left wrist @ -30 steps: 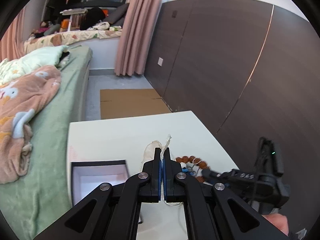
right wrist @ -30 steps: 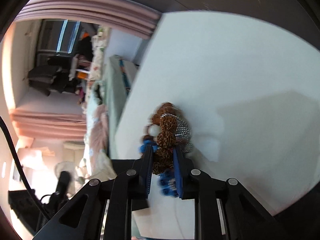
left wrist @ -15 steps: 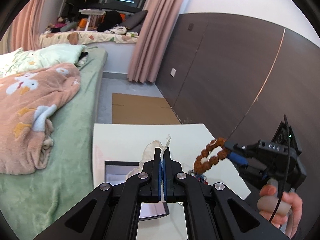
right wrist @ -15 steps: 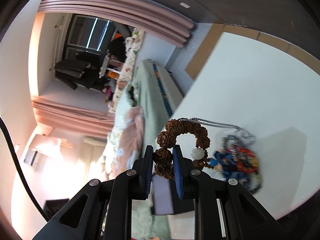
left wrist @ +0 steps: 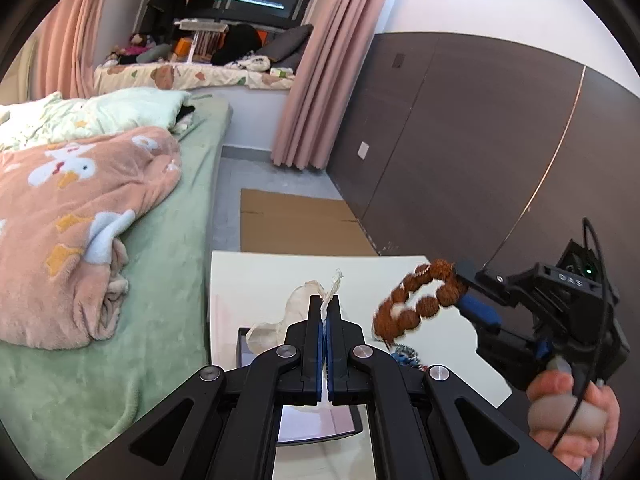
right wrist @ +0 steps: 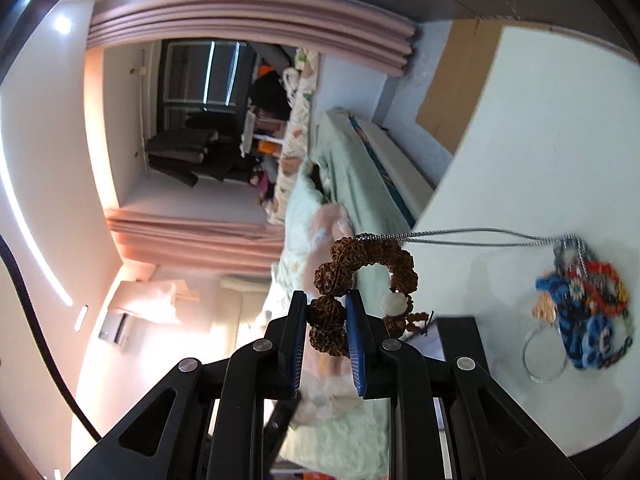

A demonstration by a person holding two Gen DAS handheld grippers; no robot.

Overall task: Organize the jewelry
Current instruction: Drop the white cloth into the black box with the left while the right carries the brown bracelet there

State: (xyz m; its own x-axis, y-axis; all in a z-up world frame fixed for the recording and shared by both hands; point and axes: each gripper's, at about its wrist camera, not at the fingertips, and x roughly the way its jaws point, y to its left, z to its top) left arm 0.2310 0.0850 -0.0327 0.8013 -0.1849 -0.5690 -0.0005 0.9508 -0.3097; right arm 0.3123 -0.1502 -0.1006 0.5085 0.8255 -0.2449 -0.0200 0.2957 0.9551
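Hanging in the air above the desk (right wrist: 540, 128), the brown bead bracelet (right wrist: 360, 264) was pinched by one bead between the blue pads of the right hand-held gripper (right wrist: 326, 316). A silver chain (right wrist: 460, 234) ran from the bracelet's top toward the tangled pile of blue and red jewelry (right wrist: 588, 316) lying on the desk well to that gripper's right. The left hand-held gripper (left wrist: 325, 312) was pressed together on the cord of a cream cloth pouch (left wrist: 280, 320), which hung just beyond its tips over a dark open box (left wrist: 240, 344). A green bed (left wrist: 160, 320) lay to its left.
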